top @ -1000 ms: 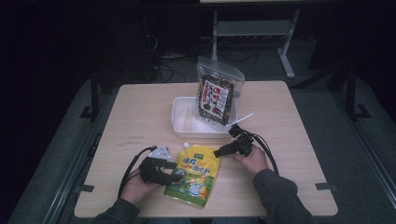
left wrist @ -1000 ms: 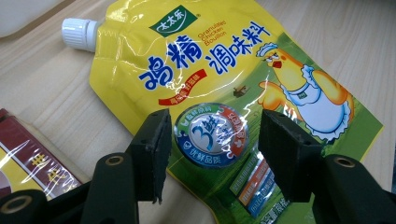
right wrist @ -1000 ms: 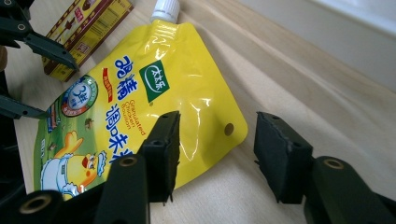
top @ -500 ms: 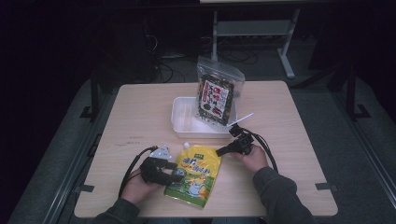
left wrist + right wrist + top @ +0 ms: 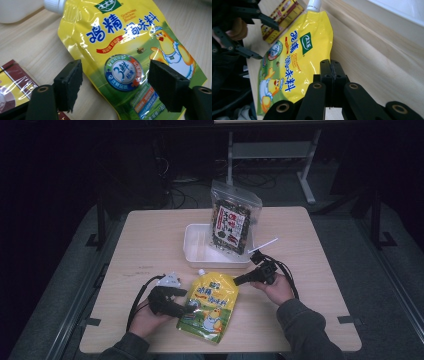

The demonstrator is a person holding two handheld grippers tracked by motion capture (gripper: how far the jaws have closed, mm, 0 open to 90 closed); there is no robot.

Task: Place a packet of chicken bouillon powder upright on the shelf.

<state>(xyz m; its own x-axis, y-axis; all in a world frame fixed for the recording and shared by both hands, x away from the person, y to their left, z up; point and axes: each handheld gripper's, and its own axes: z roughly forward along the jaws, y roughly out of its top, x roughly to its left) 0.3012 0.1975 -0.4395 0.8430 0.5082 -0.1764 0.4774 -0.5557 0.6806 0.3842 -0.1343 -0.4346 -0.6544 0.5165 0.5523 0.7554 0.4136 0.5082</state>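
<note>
Dark floor and cabling are seen around a pale wooden counter, on which everything rests.

Nearest the person, a yellow spouted pouch is laid flat at about 6 o'clock on the counter, between the two hands. Its long axis is run from roughly 5 o'clock to 11 o'clock in the high view, with the white cap pointed away from the person toward the tray.

The left hand-held gripper is held at the pouch's 9 o'clock edge; its jaws are spread wide, and in the left gripper view the printed face of the pouch is seen between and beyond them, with no contact that can be confirmed. A small red and yellow packet is seen lying on the wood beside the left jaw.

The right hand-held gripper is held at the pouch's 2 o'clock side, just off its upper edge. Its jaws are pressed together with nothing between them, as shown in the right gripper view, where the pouch is seen just beyond the tips.

Farther off, toward 12 o'clock, a white tray is placed, and a clear snack bag is propped upright in it, leaning at the tray's far right.
</note>
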